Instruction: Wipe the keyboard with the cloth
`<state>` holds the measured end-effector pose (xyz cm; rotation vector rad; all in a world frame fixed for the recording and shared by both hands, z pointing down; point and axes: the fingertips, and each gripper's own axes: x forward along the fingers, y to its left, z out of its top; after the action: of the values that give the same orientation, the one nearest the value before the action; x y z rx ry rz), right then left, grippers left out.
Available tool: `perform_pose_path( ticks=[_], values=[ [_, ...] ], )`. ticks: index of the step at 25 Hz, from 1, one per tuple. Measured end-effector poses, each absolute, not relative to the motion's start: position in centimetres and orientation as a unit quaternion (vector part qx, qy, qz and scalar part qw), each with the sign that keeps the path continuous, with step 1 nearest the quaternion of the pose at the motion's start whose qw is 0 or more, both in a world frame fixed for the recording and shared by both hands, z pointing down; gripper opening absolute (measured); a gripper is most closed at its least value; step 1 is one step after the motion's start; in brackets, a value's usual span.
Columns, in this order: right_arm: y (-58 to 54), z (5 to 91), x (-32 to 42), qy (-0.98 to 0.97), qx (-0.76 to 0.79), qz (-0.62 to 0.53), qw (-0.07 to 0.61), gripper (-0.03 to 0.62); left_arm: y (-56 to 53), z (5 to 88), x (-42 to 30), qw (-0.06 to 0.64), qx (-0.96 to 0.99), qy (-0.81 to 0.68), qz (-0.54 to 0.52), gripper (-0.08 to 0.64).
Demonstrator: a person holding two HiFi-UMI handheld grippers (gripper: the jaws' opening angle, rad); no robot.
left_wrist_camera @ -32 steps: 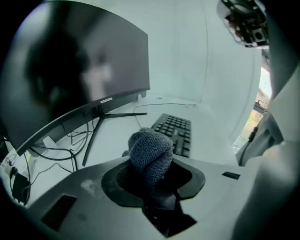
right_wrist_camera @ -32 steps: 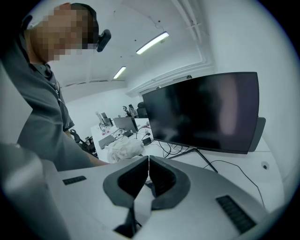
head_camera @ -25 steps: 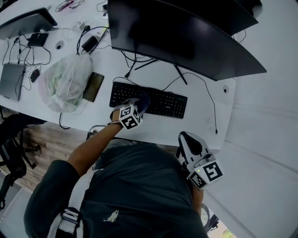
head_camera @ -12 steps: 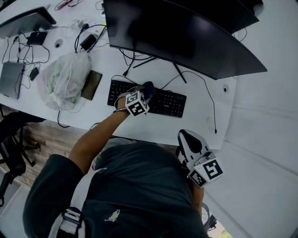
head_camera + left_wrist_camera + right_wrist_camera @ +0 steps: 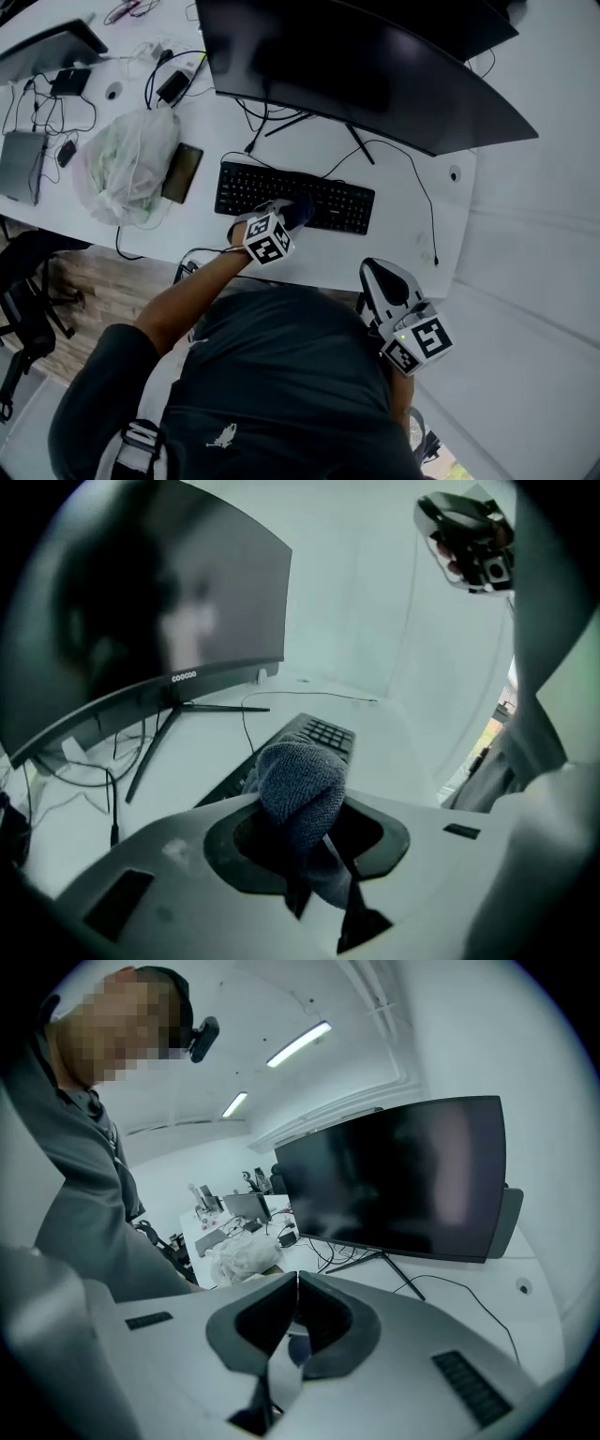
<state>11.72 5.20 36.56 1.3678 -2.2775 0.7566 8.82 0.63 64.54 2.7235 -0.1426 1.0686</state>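
A black keyboard point(image 5: 323, 198) lies on the white desk point(image 5: 309, 259) in front of a big dark monitor point(image 5: 375, 75). My left gripper point(image 5: 286, 217) hovers at the keyboard's near edge, shut on a blue-grey cloth point(image 5: 298, 210). In the left gripper view the cloth point(image 5: 300, 789) bulges out between the jaws, with the keyboard point(image 5: 309, 738) just beyond it. My right gripper point(image 5: 380, 281) is held off the desk's near right edge, away from the keyboard; its jaws point(image 5: 296, 1312) meet with nothing between them.
Left of the keyboard sit a dark phone point(image 5: 182, 172) and a white plastic bag point(image 5: 127, 164). A laptop point(image 5: 21, 164), chargers and cables point(image 5: 169, 80) crowd the far left. The monitor stand point(image 5: 352, 141) and a cable point(image 5: 417, 202) run behind the keyboard.
My left gripper swept the cloth from the keyboard's near edge up across the keys, then back toward the near edge. The right gripper stayed still.
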Motion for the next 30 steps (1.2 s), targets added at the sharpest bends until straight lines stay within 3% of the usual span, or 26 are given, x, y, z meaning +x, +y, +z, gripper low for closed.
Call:
perform_pose_path(
  ticks=[5,13,17,21,30],
  values=[
    [5.7,36.4,11.4,-0.809,0.489,0.264,0.192,0.011,-4.4,66.9,10.9,0.076,0.916,-0.071,0.388,0.114],
    [6.3,36.8,12.8,-0.801,0.500,0.274,0.183,0.011,5.5,67.5,8.6,0.122,0.907,-0.001,0.403,0.112],
    [6.6,37.1,12.5,-0.805,0.492,0.276,0.185,0.011,0.4,64.2,12.6,0.091,0.928,-0.041,0.360,0.114],
    [7.2,37.3,12.5,-0.807,0.490,0.274,0.186,0.011,-4.4,66.4,14.4,0.083,0.915,-0.063,0.391,0.114],
    [8.3,37.6,15.6,-0.803,0.496,0.280,0.175,0.011,7.3,67.6,11.4,0.100,0.900,0.010,0.423,0.112]
  ],
)
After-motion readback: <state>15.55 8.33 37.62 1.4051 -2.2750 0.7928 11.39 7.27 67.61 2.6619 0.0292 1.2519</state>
